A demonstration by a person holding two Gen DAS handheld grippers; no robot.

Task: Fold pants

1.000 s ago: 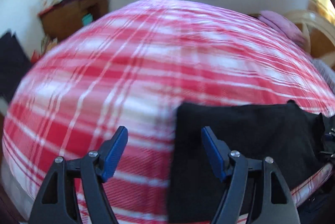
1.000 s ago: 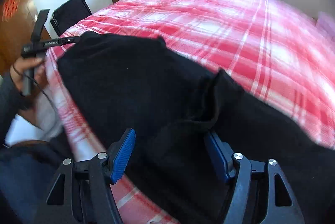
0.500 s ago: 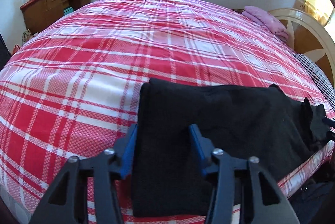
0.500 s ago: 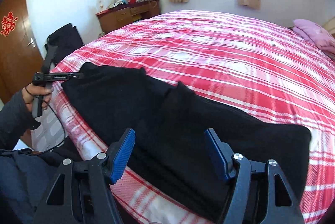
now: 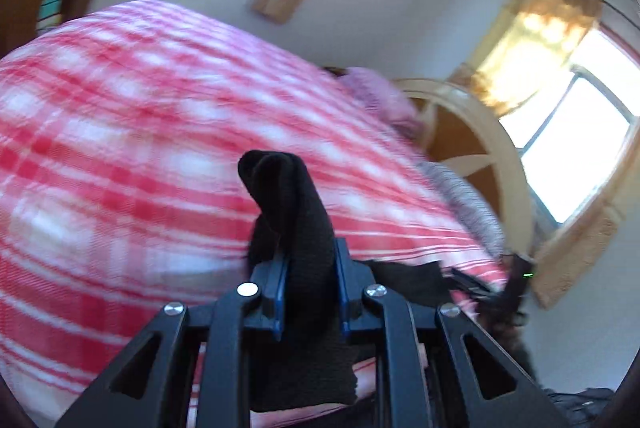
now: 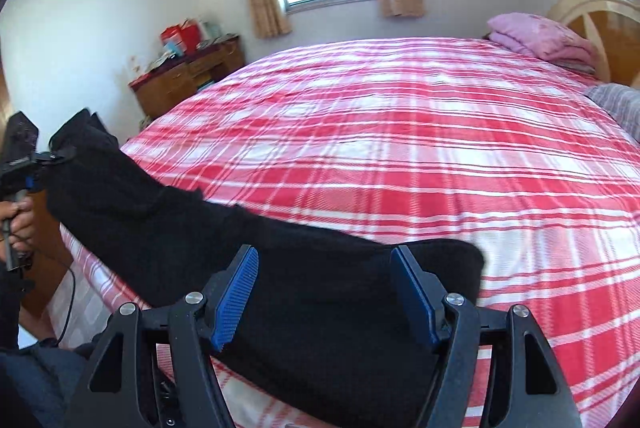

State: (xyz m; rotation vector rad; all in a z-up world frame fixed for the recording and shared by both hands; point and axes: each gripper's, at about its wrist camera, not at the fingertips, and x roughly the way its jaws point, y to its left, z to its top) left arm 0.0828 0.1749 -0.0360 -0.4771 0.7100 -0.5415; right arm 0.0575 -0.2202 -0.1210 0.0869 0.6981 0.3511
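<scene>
Left tongs (image 5: 308, 292), just closed, clamped on black knit pants (image 6: 320, 292) draped across red-plaid bed (image 6: 400, 132) at lower frame; right tongs (image 6: 324, 292) apart above cloth; lift evenly, avoiding bunching.

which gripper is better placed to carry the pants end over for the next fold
Left. The left gripper is clamped on a bunched end of the black pants, its jaws having just closed, with that end lifted off the plaid bed cover. The right gripper hangs open above the cloth, gripping nothing.
</scene>
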